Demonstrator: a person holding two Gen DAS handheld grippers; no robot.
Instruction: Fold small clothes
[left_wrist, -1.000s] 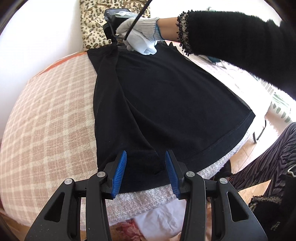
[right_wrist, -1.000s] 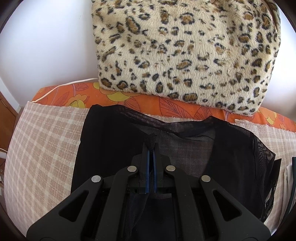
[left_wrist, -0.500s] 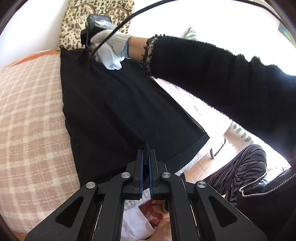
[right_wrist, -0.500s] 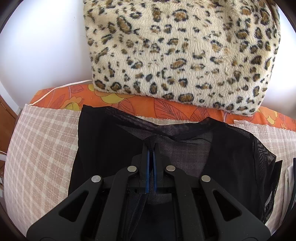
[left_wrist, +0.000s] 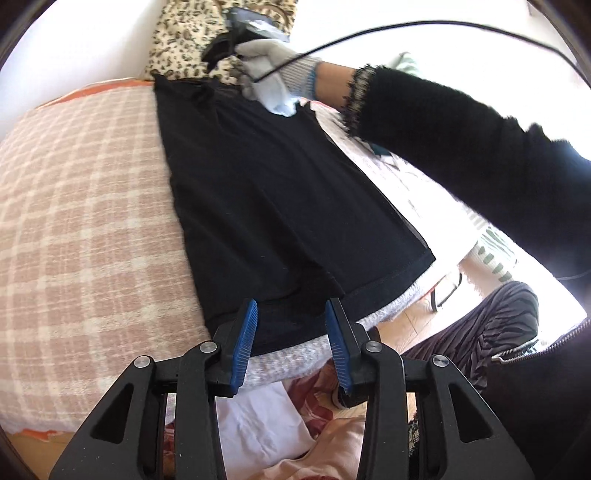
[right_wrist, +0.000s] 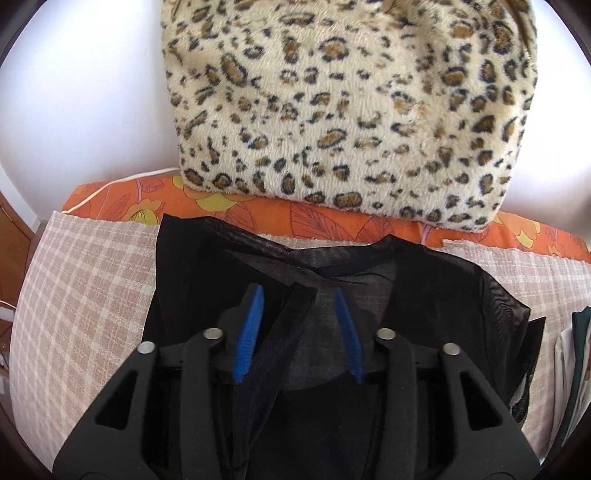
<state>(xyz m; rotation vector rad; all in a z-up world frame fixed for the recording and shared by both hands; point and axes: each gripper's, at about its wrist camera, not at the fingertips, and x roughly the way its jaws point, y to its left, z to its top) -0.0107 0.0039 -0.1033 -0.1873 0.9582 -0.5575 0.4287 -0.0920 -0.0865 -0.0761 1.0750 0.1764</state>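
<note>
Both my grippers' fingers have just sprung apart — left gripper (left_wrist: 291, 336) off the hem, right gripper (right_wrist: 299, 332) off the neckline. The black top (left_wrist: 277, 192) looks light, limp, sheer — I'd pinch its seamed edges next.

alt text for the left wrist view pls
A black top lies flat on a checked blanket, its hem between the open left tongs, whose jaws have just been opening. A gloved hand holds the right tongs at the far neckline.

Left claw (left_wrist: 291, 332) and right claw (right_wrist: 299, 321) have just opened, pads apart.
</note>
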